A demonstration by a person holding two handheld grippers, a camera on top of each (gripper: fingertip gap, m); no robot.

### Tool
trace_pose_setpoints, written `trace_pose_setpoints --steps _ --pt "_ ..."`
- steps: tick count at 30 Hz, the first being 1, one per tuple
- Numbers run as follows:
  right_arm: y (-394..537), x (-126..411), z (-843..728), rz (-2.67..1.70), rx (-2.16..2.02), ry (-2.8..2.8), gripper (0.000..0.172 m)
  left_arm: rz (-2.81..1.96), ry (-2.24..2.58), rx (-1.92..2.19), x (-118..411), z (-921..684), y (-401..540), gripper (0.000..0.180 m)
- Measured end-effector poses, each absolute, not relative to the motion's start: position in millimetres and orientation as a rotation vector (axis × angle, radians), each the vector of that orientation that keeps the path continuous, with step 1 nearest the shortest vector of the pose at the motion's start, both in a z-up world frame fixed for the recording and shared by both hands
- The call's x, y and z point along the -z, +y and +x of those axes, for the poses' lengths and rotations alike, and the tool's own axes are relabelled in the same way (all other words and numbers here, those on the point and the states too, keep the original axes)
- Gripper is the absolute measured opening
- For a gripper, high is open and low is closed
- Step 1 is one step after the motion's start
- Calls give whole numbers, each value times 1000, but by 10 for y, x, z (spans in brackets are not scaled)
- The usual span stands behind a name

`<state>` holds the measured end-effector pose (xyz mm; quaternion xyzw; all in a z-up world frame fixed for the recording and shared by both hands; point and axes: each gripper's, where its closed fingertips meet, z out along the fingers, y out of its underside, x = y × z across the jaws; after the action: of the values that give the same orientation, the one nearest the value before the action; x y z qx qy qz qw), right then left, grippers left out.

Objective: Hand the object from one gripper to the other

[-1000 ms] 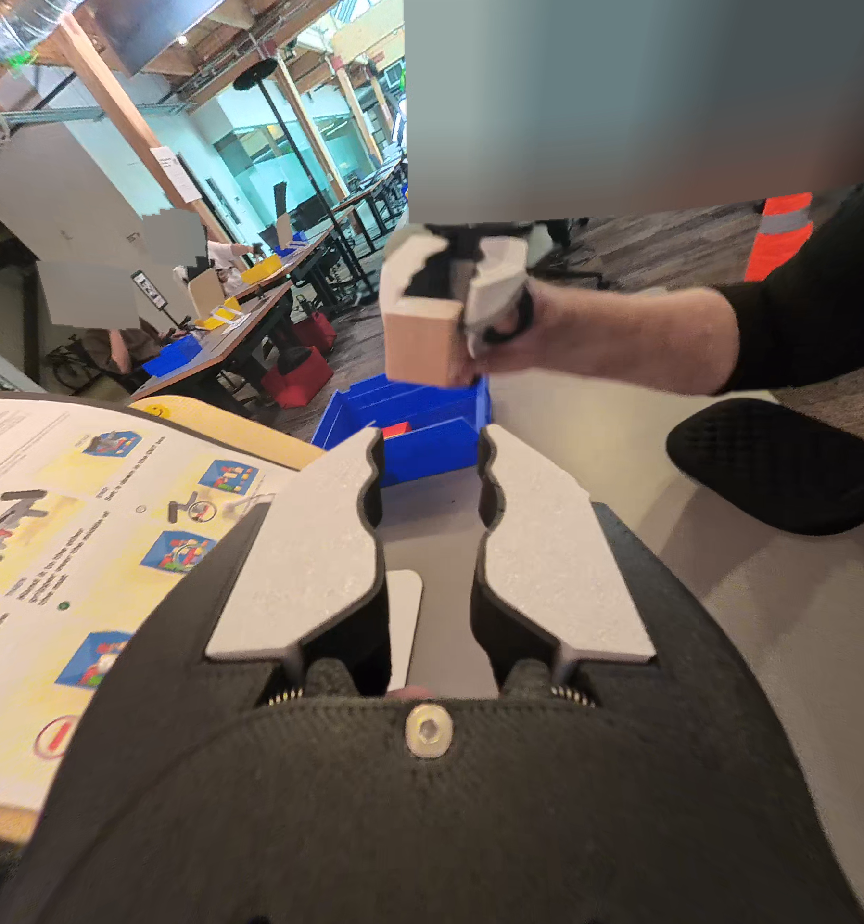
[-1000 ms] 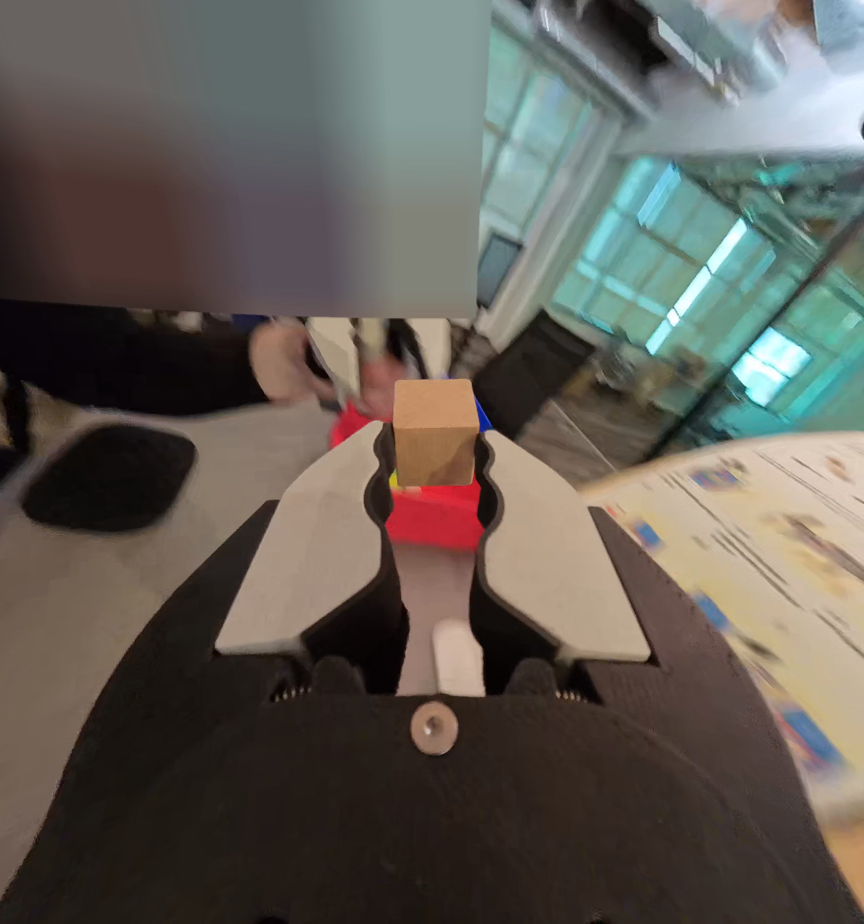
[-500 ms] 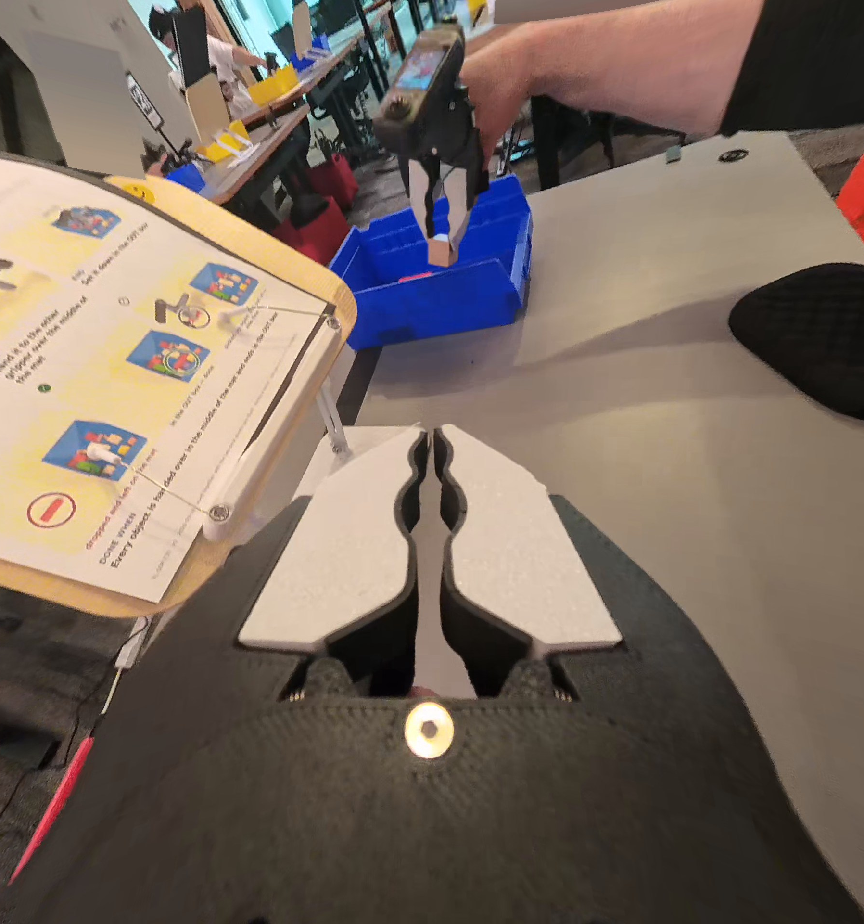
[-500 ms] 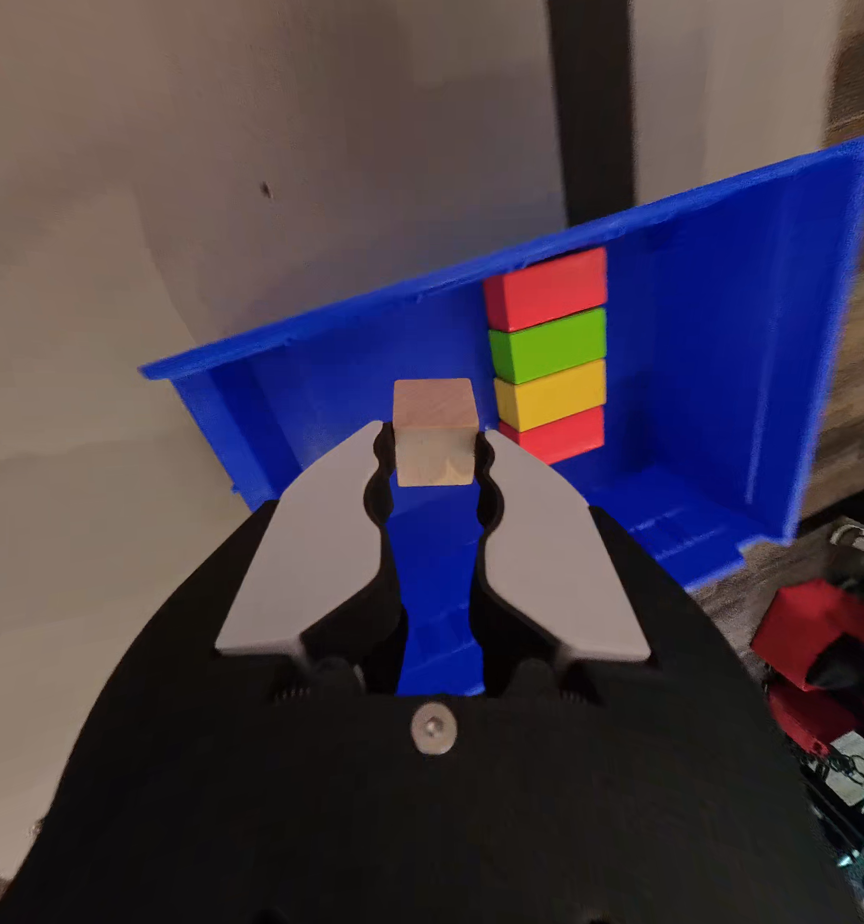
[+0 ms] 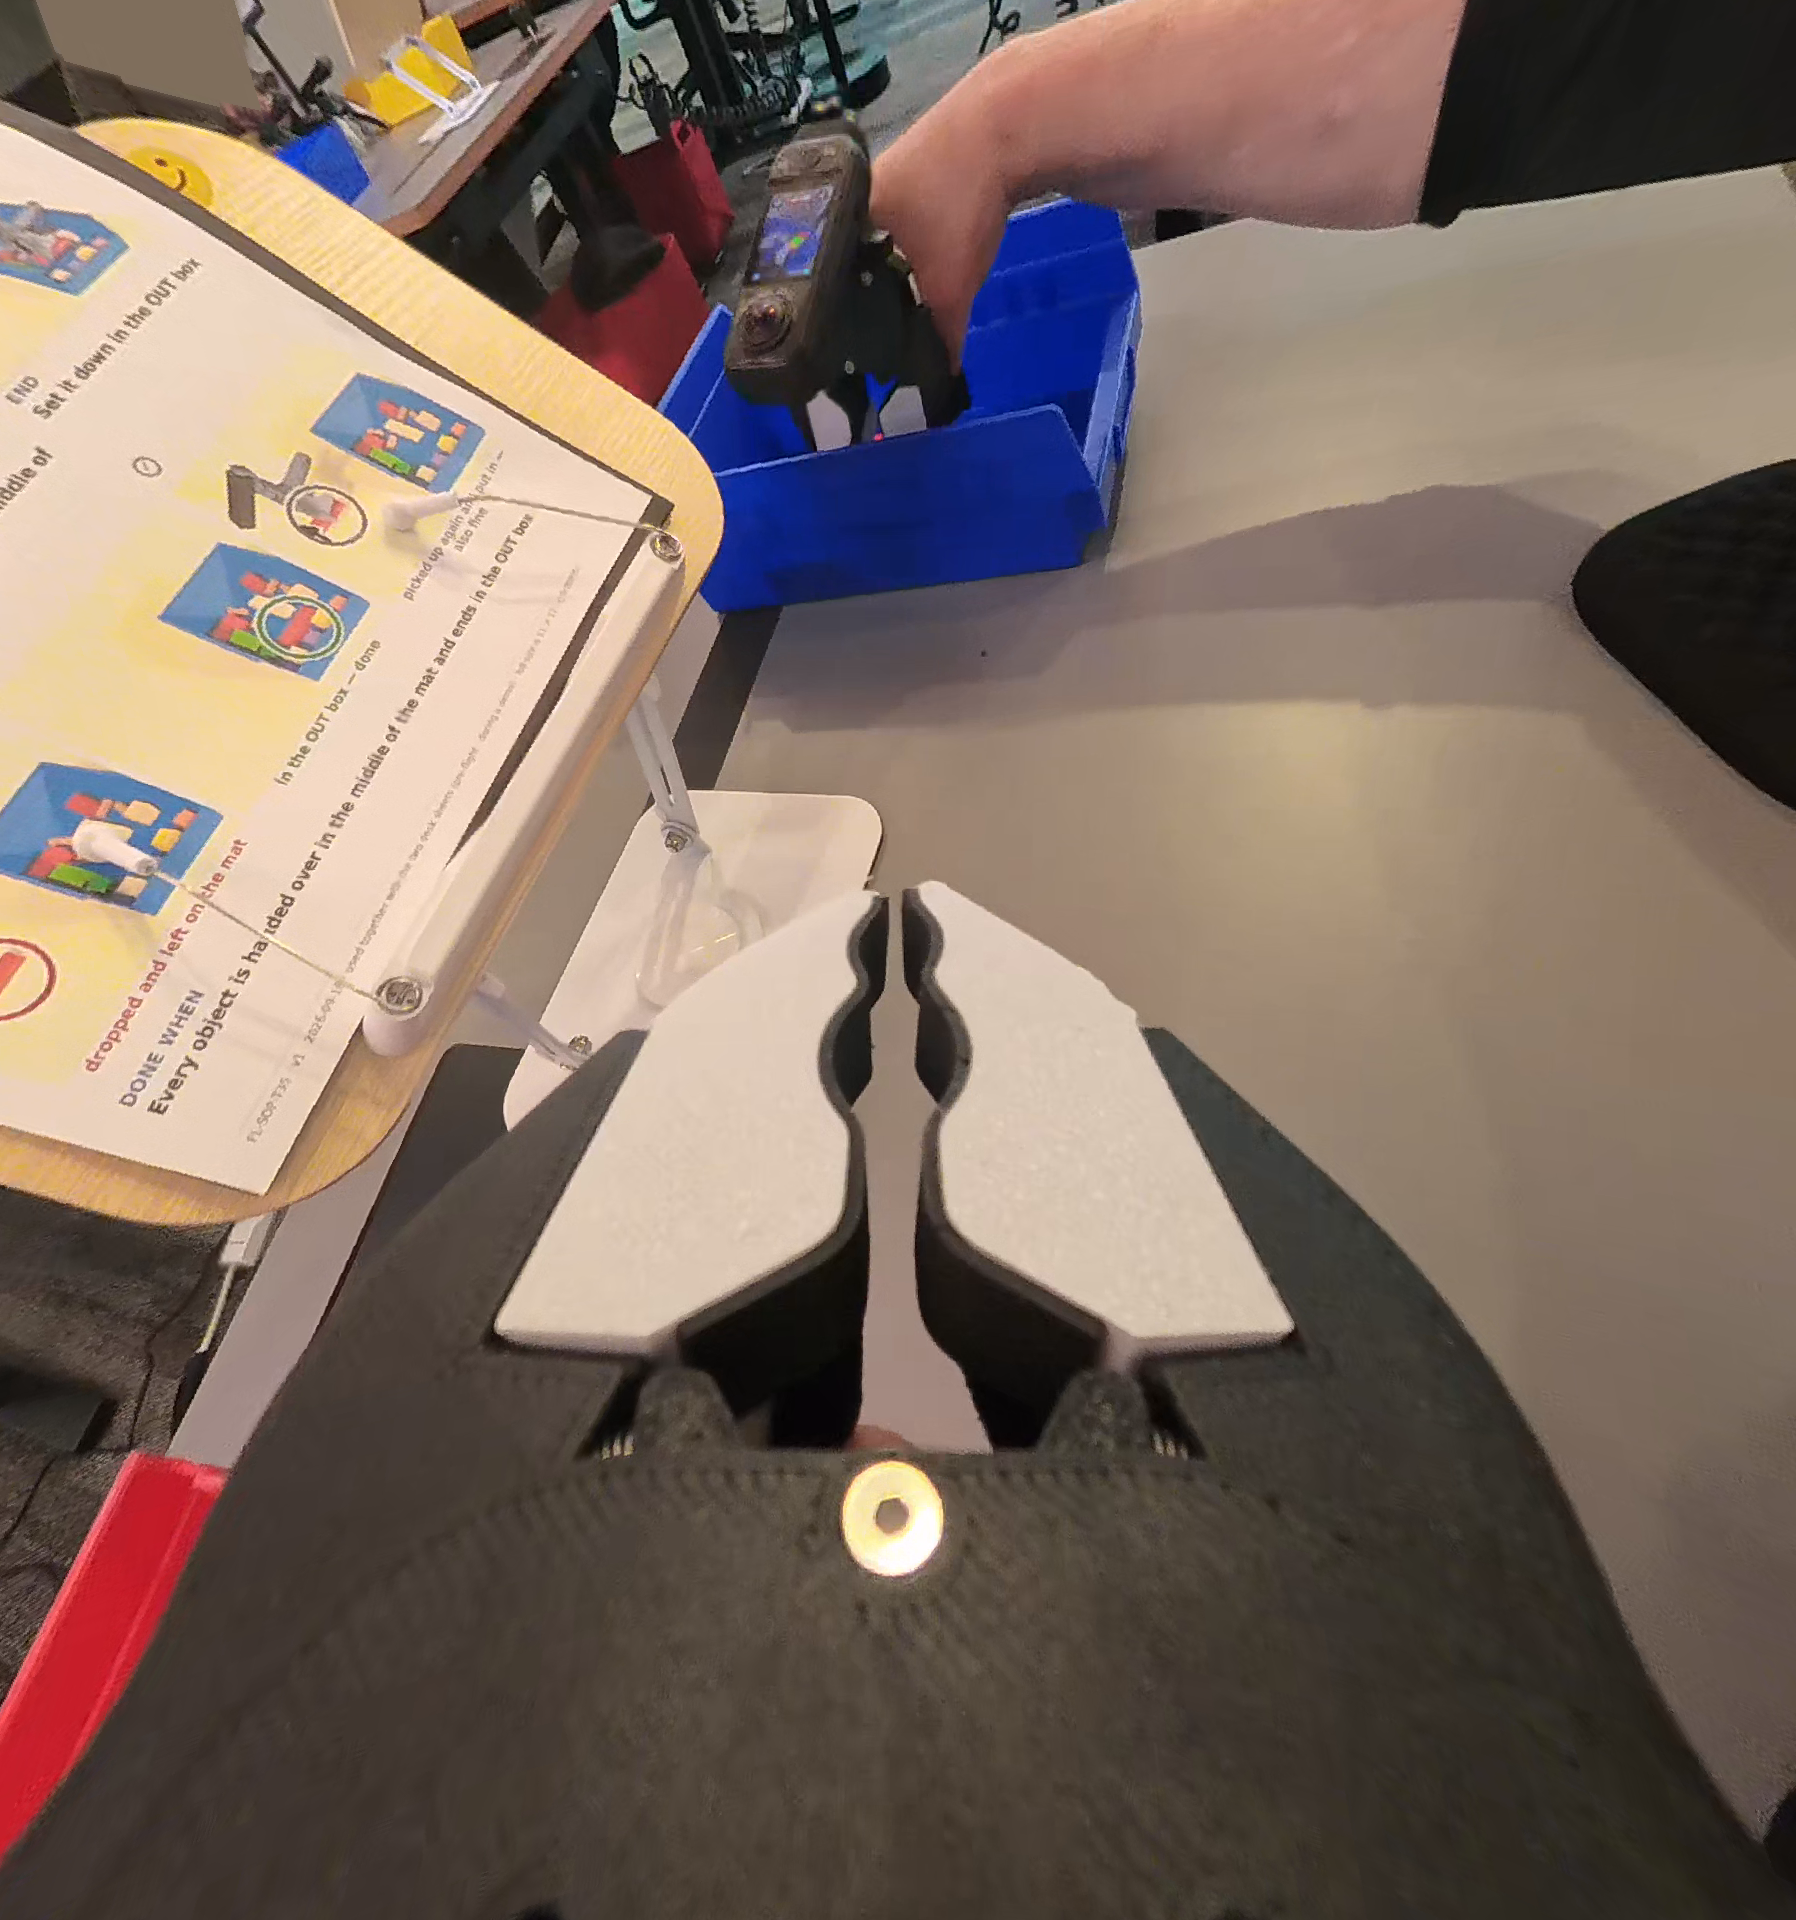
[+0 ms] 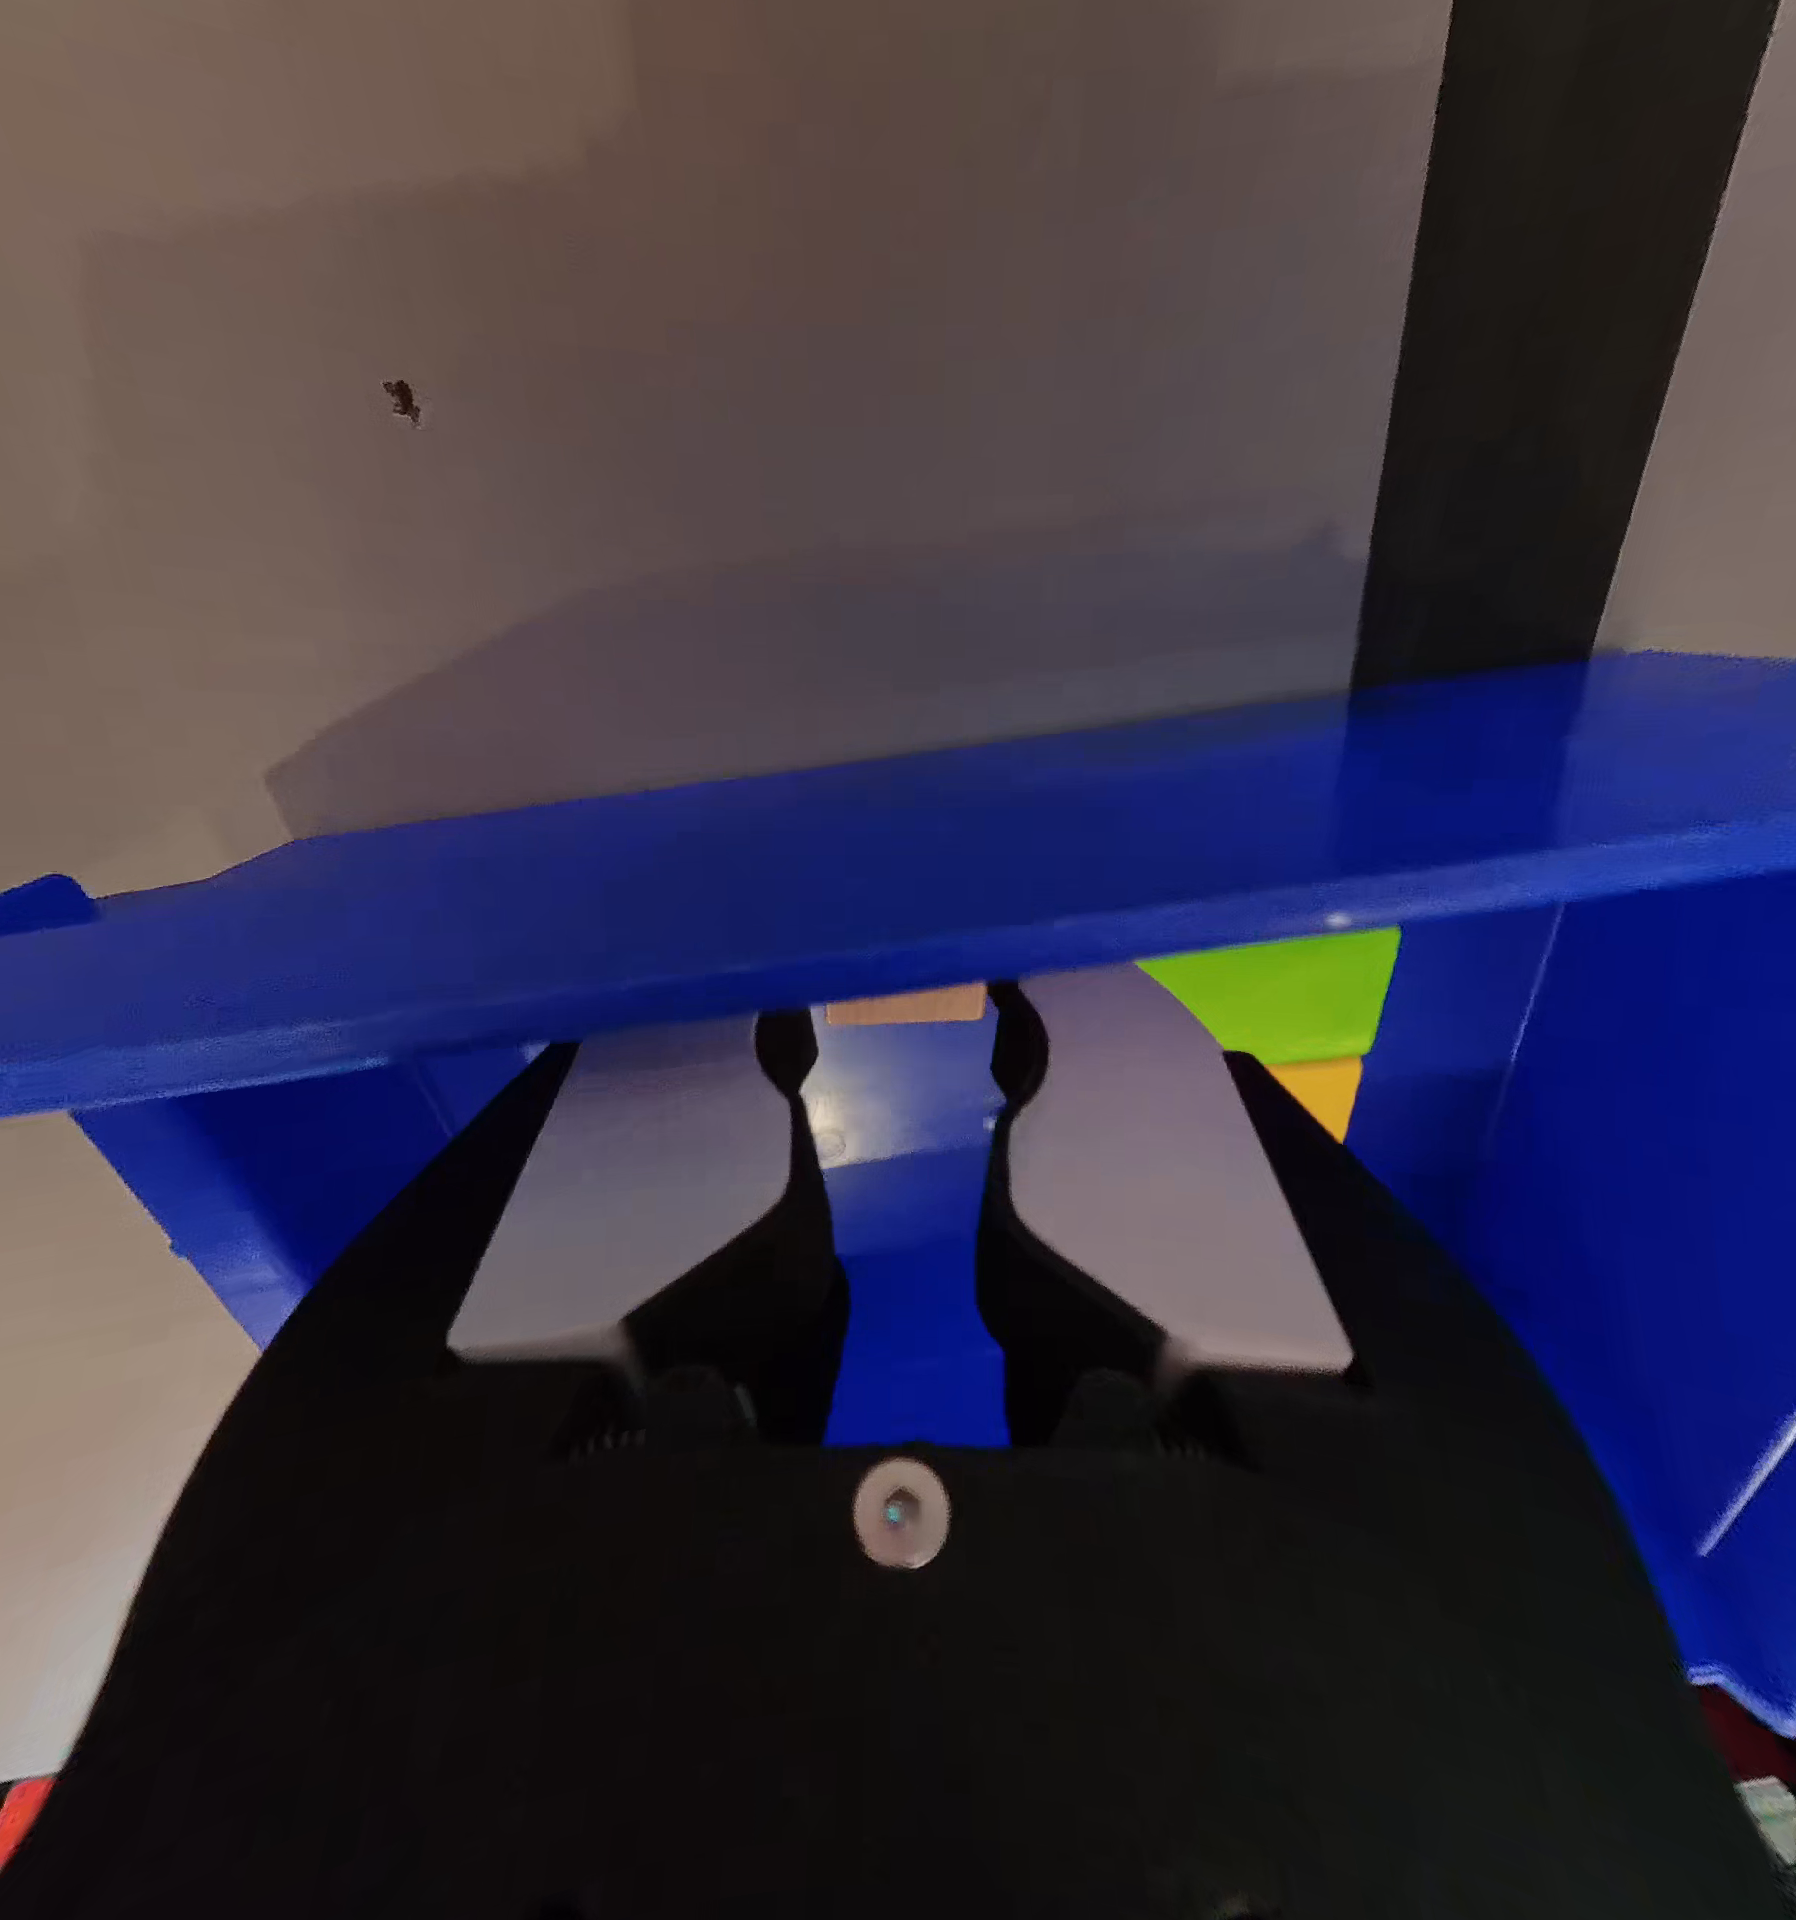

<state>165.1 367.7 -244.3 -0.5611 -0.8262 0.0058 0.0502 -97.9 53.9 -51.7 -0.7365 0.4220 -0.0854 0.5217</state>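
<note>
One blue plastic bin [image 6: 873,935], one tan wooden block [image 6: 904,1008], one green block [image 6: 1278,992], one yellow block [image 6: 1315,1091], two grippers.

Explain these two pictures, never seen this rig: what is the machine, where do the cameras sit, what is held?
No robot: a person holds a hand-held two-finger claw in each hand, and a camera on each looks along its fingers. The left view shows the left claw shut on nothing above the grey table, beside a printed instruction sheet on a wooden board. Farther off, a hand lowers the right claw into the blue plastic bin. The right view looks into that bin: a plain wooden block sits between its fingertips, partly hidden by the rim, beside a green block and a yellow block.
</note>
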Motion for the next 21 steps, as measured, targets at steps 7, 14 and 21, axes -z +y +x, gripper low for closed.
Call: trace_pose_setpoints --steps 7,14,21 --pt "3690 2456 1573 -1669 -56 -2547 30 -1771 1030 208 545 -848 621 5" --pt "3673 2311 1652 -1709 -58 -2485 45 -1811 996 136 501 -1048 574 15" --pt "3474 1761 1808 -1682 -16 -2282 43 -2061 860 -95 709 -2202 344 26"
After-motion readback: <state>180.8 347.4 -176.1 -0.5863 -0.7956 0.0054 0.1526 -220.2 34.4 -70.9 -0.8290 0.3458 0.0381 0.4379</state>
